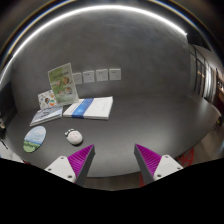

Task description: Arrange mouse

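Note:
A small white mouse (74,136) lies on the dark grey table (130,120), just beyond my left finger and to its left. My gripper (113,166) is open and empty, its two fingers with magenta pads (82,157) spread wide above the table's near edge. The mouse is not between the fingers.
A white and blue book (89,108) lies beyond the mouse. A leaflet (62,84) and a card (48,100) stand upright at the back left. A flat booklet (45,116) and a round green mat (33,139) lie at the left. Wall sockets (97,75) show behind.

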Demonstrator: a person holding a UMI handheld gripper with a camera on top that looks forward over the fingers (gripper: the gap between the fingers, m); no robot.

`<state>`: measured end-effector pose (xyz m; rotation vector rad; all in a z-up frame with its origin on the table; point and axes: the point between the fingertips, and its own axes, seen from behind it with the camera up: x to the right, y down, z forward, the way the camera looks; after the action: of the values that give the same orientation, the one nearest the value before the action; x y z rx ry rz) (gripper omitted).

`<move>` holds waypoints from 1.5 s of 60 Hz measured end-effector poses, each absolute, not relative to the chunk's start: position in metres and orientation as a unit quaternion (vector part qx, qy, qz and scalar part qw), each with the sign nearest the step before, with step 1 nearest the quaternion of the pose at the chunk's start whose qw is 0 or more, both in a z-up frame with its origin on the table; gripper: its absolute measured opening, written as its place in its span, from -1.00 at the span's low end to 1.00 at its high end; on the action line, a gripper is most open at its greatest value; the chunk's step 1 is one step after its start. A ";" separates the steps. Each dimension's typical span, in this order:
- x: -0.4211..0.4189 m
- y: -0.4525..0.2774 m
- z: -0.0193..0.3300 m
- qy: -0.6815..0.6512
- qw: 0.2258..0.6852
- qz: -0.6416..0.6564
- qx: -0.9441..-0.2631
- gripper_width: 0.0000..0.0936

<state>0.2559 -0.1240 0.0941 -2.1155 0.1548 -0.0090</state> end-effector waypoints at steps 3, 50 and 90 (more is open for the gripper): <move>0.252 -0.125 0.091 0.065 0.483 0.000 -0.873 0.77; 0.095 -0.002 -0.016 -0.023 0.446 0.022 -0.895 0.75; 0.088 0.050 0.045 0.069 0.498 -0.014 -0.864 -0.11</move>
<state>0.0882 0.0501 0.0445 -2.0927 0.1681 -0.0340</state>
